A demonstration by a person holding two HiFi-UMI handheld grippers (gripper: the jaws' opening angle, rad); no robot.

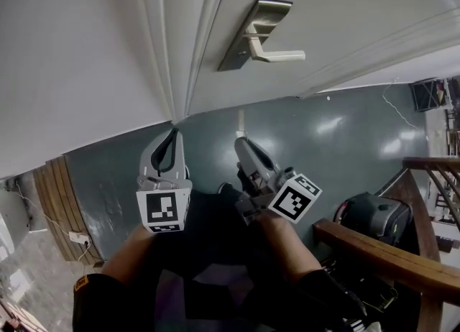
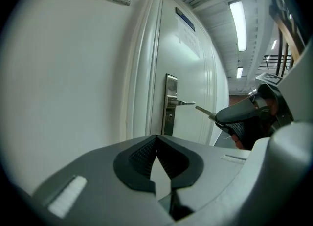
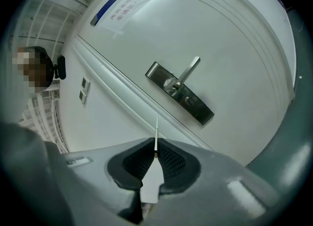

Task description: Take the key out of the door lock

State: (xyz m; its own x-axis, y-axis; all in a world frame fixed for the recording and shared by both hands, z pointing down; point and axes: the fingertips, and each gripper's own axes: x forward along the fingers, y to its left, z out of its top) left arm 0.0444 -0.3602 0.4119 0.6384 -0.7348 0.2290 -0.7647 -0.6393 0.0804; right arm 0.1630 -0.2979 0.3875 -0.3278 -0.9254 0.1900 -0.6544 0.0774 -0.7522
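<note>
- White door [image 1: 345, 7]: one handle [image 1: 277, 55], one key [image 3: 155, 133].
- Right gripper [image 3: 155, 149] pinches the key, clear of the door.
- Left gripper [image 2: 156, 139] closed, empty.

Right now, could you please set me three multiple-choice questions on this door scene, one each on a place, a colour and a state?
1. The key is: A in the right gripper; B in the left gripper; C in the door.
2. The door is: A red; B white; C black.
3. The left gripper's jaws are: A wide apart; B shut on the key; C shut, empty.

Answers: 1 A, the key sticks out from between the right gripper's closed jaws, short of the door. 2 B, the door shows white in every view. 3 C, the jaws meet with nothing between them.
</note>
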